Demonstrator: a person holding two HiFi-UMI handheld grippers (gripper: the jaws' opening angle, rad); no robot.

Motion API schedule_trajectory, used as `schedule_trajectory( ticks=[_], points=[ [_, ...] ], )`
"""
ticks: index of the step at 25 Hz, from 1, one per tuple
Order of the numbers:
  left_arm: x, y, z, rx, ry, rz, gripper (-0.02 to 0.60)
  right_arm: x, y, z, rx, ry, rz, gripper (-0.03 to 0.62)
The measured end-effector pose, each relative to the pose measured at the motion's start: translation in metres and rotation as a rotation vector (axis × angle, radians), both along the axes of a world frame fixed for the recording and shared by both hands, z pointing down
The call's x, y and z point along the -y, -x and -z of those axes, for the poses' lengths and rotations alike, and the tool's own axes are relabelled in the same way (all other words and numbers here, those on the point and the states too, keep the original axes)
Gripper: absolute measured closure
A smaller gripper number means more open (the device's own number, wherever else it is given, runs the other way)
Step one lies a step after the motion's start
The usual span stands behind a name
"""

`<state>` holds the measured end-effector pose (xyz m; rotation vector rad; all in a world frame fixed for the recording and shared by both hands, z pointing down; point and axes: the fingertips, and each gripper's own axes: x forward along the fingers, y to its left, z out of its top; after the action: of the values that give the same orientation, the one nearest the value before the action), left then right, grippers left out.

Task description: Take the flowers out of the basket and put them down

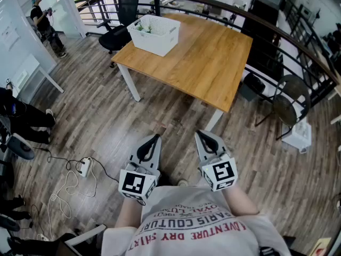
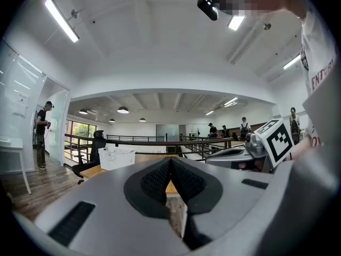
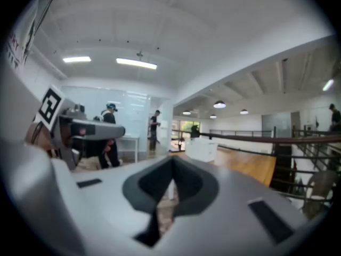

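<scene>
Both level, side by side: left hand-held gripper (image 1: 155,138), right hand-held gripper (image 1: 199,135); jaws pressed together

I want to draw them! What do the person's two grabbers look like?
The left gripper and right gripper are pale grey shells tapering to a point, with black ribbed pads inside. Each carries a white cube printed with black square markers. The person wears a white T-shirt with red lettering.
</scene>
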<state>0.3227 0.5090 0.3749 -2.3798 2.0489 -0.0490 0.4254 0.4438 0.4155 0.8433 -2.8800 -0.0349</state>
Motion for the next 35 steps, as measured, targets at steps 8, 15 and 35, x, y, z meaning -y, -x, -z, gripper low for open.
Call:
schedule_trajectory(
  ticks=[8, 15, 35],
  points=[
    [0.007, 0.007, -0.009, -0.017, 0.016, 0.004, 0.557, 0.004, 0.002, -0.011, -0.021, 0.010, 0.002, 0.566],
    [0.022, 0.016, -0.018, -0.028, 0.037, -0.015, 0.557, 0.019, 0.012, -0.018, -0.004, 0.053, -0.028, 0.566],
    [0.156, 0.214, -0.010, -0.073, 0.056, -0.024, 0.557, 0.151, 0.197, -0.019, -0.066, 0.111, -0.062, 0.565]
  ],
)
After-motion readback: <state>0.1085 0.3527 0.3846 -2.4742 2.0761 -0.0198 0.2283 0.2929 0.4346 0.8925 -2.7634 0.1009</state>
